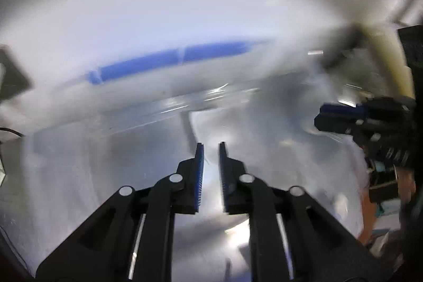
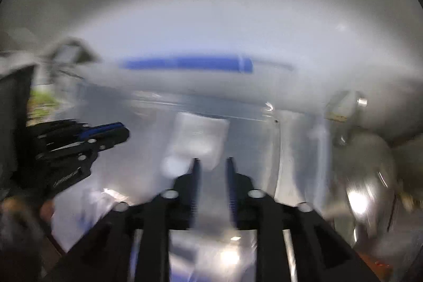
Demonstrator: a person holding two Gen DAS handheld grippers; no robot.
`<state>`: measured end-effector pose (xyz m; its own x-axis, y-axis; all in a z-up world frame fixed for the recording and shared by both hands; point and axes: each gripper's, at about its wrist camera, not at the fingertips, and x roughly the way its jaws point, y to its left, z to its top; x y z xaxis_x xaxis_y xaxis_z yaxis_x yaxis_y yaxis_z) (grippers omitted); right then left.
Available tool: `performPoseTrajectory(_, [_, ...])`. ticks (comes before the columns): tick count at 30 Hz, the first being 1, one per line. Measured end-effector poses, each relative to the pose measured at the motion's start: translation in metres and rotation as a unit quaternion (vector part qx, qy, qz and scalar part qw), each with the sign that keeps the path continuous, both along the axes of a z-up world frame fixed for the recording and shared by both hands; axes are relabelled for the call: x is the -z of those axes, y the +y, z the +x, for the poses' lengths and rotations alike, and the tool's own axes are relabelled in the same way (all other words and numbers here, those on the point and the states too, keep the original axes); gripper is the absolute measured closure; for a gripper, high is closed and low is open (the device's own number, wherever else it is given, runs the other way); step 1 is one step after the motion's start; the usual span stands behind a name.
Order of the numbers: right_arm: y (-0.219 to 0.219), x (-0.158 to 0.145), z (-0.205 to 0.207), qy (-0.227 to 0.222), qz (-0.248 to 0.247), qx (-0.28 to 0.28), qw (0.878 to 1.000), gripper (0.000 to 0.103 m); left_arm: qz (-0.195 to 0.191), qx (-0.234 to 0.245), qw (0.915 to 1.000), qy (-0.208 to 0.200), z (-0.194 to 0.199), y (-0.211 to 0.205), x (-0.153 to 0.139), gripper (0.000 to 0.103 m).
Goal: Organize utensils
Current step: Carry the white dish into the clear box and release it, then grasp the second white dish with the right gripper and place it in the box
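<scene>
Both views are smeared by motion. A clear plastic bin (image 1: 148, 118) (image 2: 238, 112) lies below both grippers, with a long blue strip (image 1: 169, 62) (image 2: 185, 63) just beyond its far rim. My left gripper (image 1: 211, 147) hangs over the bin, its jaws a narrow gap apart and nothing between them. My right gripper (image 2: 213, 161) stands wider open above a pale blurred block (image 2: 198, 134) inside the bin, holding nothing. Each gripper shows in the other's view: the right gripper (image 1: 318, 115) at the right edge, the left gripper (image 2: 124, 131) at the left edge. No single utensil can be made out.
A shiny rounded metal object (image 2: 370, 189) sits to the right of the bin. Dark box shapes (image 2: 15, 97) (image 1: 13, 75) stand at the left of each view. A hand (image 2: 45, 208) holds the left gripper. The pale table surface (image 1: 185, 4) stretches beyond the bin.
</scene>
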<state>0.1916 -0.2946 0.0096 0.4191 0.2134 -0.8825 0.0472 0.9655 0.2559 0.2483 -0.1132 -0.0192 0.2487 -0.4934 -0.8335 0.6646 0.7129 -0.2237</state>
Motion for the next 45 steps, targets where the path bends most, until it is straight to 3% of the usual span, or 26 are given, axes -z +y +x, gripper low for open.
performPoseTrajectory(2, [0.01,-0.017,-0.057,-0.031,0.022,-0.008,0.999,0.062,-0.033,0.01,0.9992,-0.022,-0.057,0.035,-0.019,0.066])
performPoseTrajectory(3, [0.017,-0.016,-0.084,-0.026,0.028,-0.011,0.999,0.062,-0.04,0.015,0.9988,-0.023,-0.081,0.044,-0.021,0.064])
performPoseTrajectory(6, [0.032,0.016,-0.136,0.014,0.069,-0.003,0.998,0.062,-0.049,0.023,0.9983,0.021,-0.145,0.061,0.0,0.064])
performPoseTrajectory(7, [0.037,0.04,-0.147,0.044,0.08,0.008,0.996,0.062,-0.042,0.025,0.9978,0.045,-0.159,0.061,0.016,0.064])
performPoseTrajectory(11, [0.041,0.107,-0.15,0.107,0.11,0.051,0.987,0.065,-0.006,0.014,0.9948,0.101,-0.173,0.052,0.078,0.064])
performPoseTrajectory(16, [0.052,0.141,-0.138,0.121,0.101,0.059,0.986,0.065,0.003,-0.007,0.9891,0.147,-0.17,0.049,0.124,0.064])
performPoseTrajectory(18, [0.052,0.146,-0.14,0.126,0.095,0.061,0.985,0.065,0.005,-0.018,0.9891,0.146,-0.17,0.052,0.131,0.065])
performPoseTrajectory(19, [0.055,0.151,-0.136,0.132,0.094,0.059,0.985,0.068,0.011,-0.022,0.9895,0.143,-0.17,0.053,0.137,0.065])
performPoseTrajectory(20, [0.058,0.157,-0.134,0.136,0.093,0.063,0.984,0.078,0.016,-0.026,0.988,0.151,-0.167,0.052,0.143,0.065])
performPoseTrajectory(21, [0.06,0.159,-0.134,0.141,0.092,0.063,0.984,0.091,0.016,-0.031,0.9861,0.162,-0.165,0.05,0.148,0.071])
performPoseTrajectory(24, [0.059,0.168,-0.136,0.138,0.11,0.071,0.982,0.095,0.0,-0.028,0.9818,0.188,-0.161,0.041,0.16,0.093])
performPoseTrajectory(28, [0.065,0.155,-0.149,0.133,0.113,0.071,0.982,0.096,0.015,-0.016,0.9871,0.159,-0.175,0.037,0.141,0.094])
performPoseTrajectory(32, [0.064,0.076,-0.166,0.061,0.111,0.056,0.99,0.096,-0.034,0.016,0.9939,0.103,-0.195,0.054,0.05,0.094])
performPoseTrajectory(36, [0.06,0.008,-0.129,-0.016,0.066,0.036,0.997,0.096,-0.045,0.045,0.9979,0.014,-0.165,0.044,-0.018,0.093])
performPoseTrajectory(39, [0.046,-0.004,-0.065,-0.034,0.035,0.027,0.998,0.095,-0.028,0.04,0.9987,-0.013,-0.11,0.02,-0.038,0.093])
performPoseTrajectory(41, [0.037,0.008,-0.01,-0.015,0.025,0.029,0.999,0.096,-0.003,0.029,0.9996,0.0,-0.062,0.0,-0.031,0.093])
performPoseTrajectory(45, [0.023,0.051,0.058,0.048,0.016,0.059,0.997,0.095,0.044,0.0,0.9975,0.055,0.014,-0.028,0.019,0.093])
